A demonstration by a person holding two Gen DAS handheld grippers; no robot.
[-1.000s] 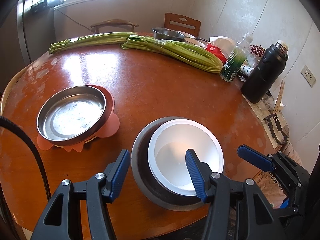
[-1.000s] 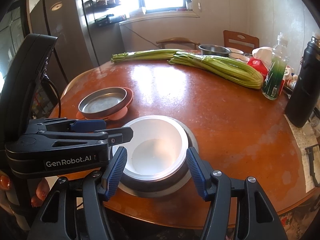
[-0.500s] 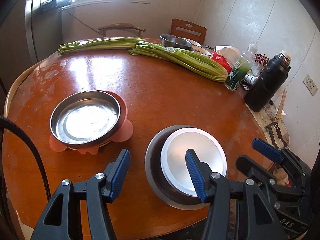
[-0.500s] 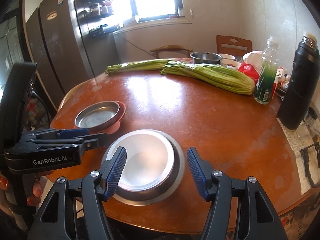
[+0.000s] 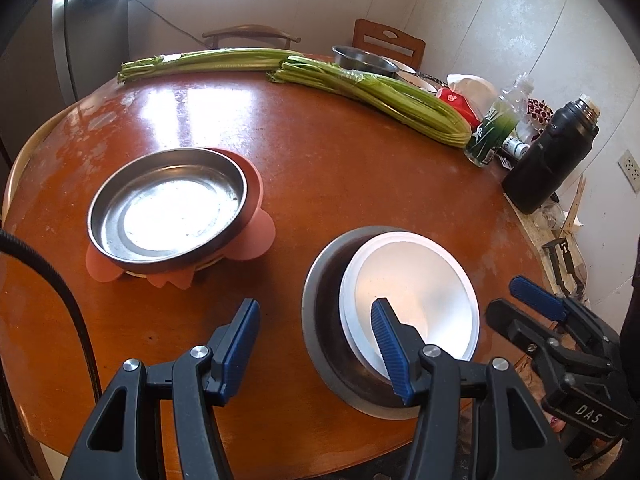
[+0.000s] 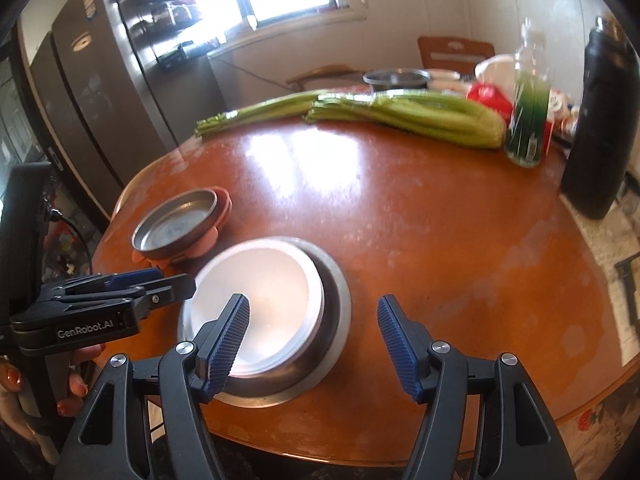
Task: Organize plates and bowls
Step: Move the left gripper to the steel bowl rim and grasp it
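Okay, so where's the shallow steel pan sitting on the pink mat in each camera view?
Left wrist view: the shallow steel pan lies left of centre on the pink mat, beyond the left finger.
Right wrist view: the pan lies at middle left, smaller, just beyond the other gripper.
Shared landmark: the white bowl nested in a wide grey metal dish; in both views the pan lies to its upper left.

Black hand-held gripper (image 5: pixel 316 350), ribbed blue pads (image 6: pixel 226 338), silver screws, red-painted nails
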